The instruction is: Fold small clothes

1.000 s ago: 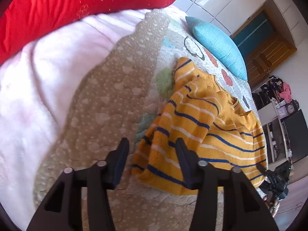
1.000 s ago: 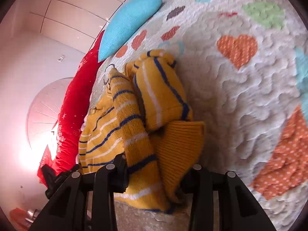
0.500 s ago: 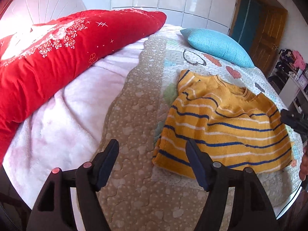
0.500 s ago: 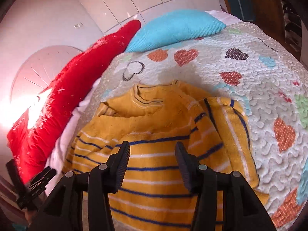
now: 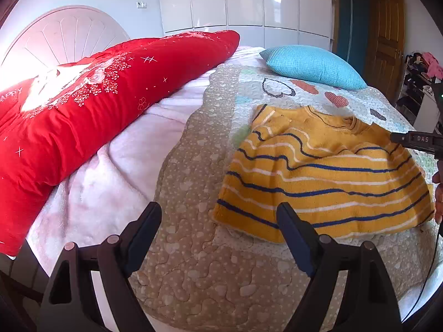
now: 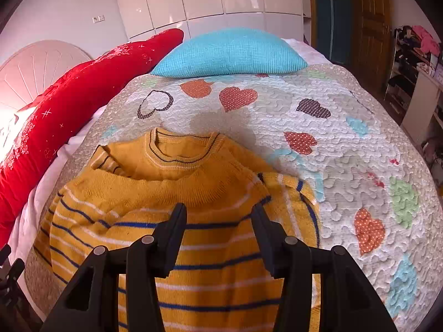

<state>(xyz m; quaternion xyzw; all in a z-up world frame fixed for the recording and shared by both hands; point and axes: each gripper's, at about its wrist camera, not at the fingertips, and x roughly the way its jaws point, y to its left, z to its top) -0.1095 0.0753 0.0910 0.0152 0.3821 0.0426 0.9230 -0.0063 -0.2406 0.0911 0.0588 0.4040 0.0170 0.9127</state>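
A small yellow sweater (image 5: 321,177) with blue and white stripes lies flat on the quilted bedspread (image 5: 210,251), collar toward the blue pillow. In the right wrist view the sweater (image 6: 177,193) fills the lower middle, one sleeve folded along its right side. My left gripper (image 5: 218,221) is open and empty, held above the bed to the left of the sweater's hem. My right gripper (image 6: 218,221) is open and empty, hovering over the sweater's body. The right gripper's tip (image 5: 415,139) shows at the right edge of the left wrist view.
A long red cushion (image 5: 83,105) lies along the headboard side on a pink blanket (image 5: 116,171). A blue pillow (image 6: 229,52) sits beyond the sweater's collar. White wardrobes, a wooden door and cluttered shelves (image 6: 412,63) stand past the bed.
Both grippers let go of the sweater and pulled back and up. The bunched sweater now lies spread flat, and both views have levelled out.
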